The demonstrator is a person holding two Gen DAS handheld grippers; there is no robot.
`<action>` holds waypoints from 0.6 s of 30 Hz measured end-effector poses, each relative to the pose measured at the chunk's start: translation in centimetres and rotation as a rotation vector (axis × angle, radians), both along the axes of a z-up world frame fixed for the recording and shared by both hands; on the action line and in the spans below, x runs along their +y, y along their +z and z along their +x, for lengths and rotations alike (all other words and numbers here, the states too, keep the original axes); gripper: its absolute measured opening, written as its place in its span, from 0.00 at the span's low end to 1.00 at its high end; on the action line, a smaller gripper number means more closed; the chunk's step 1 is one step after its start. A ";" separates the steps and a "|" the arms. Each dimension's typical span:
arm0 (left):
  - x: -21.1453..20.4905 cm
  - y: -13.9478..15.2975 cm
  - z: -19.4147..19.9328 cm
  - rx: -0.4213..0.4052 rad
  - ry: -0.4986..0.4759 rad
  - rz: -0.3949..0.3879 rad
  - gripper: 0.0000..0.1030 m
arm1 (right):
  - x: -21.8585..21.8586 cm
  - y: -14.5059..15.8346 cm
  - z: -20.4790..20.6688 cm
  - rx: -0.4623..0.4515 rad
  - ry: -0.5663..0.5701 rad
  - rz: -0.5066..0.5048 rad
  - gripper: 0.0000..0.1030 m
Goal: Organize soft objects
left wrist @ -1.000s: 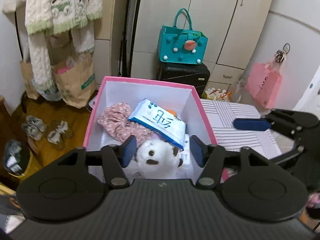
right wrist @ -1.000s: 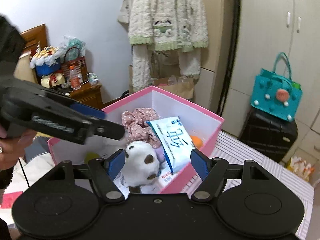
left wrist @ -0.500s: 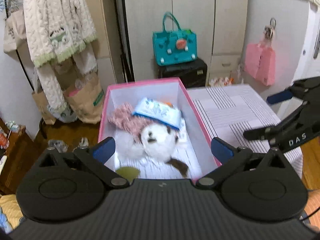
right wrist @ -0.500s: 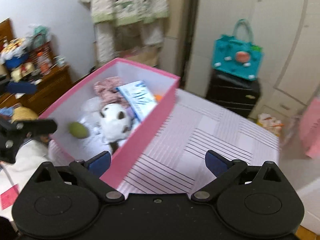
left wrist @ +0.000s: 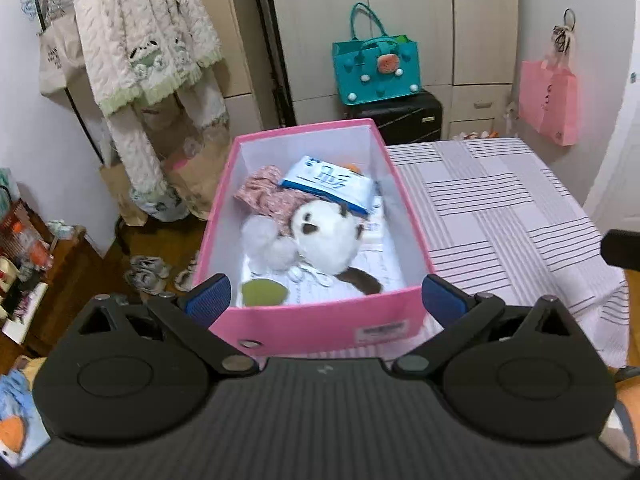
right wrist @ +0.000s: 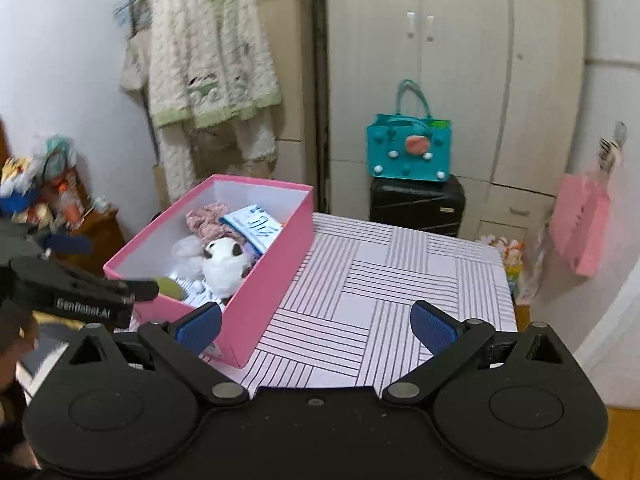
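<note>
Two sets of tongs stand wide with nothing between their pads: our left tongs [left wrist: 326, 300] hang just near of the pink box [left wrist: 320, 328], and our right tongs [right wrist: 316, 326] look across the striped counter [right wrist: 400, 280], with the box at their left. Both have just been opening, and neither has anything between its jaws.

The soft things lie inside the box: a white plush toy [left wrist: 322, 240] in the middle, a floral cloth [left wrist: 266, 196] behind it, a pack of tissues [left wrist: 330, 184] leaning on top at the far end, and a green ball [left wrist: 262, 292] in the near left corner.

We judge the sorting nearly done, so the risks are small ones. The tissue pack rests tilted on the toy and cloth; a knock to the box wall could slide it off. The box sits at the counter's left edge, so a careless push from the right might tip it toward the floor.
</note>
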State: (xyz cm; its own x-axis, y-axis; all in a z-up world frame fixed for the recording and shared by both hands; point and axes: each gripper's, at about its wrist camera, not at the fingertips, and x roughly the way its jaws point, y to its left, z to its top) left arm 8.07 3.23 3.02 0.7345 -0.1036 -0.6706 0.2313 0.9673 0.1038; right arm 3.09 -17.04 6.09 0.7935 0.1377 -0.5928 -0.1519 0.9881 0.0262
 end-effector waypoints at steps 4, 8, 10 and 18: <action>-0.3 -0.4 -0.4 -0.005 0.008 -0.025 1.00 | -0.1 -0.7 -0.5 -0.011 -0.068 0.015 0.99; -0.6 -0.8 -0.7 -0.014 0.032 -0.013 1.00 | 0.5 -1.4 -0.8 -0.021 -0.100 -0.024 0.99; -0.7 -0.9 -0.8 -0.021 0.037 -0.019 1.00 | 0.4 -1.5 -1.1 -0.022 -0.100 -0.008 0.99; -1.6 -2.0 -1.3 -0.042 0.048 -0.029 1.00 | 0.1 -2.4 -2.0 -0.010 -0.129 0.005 0.99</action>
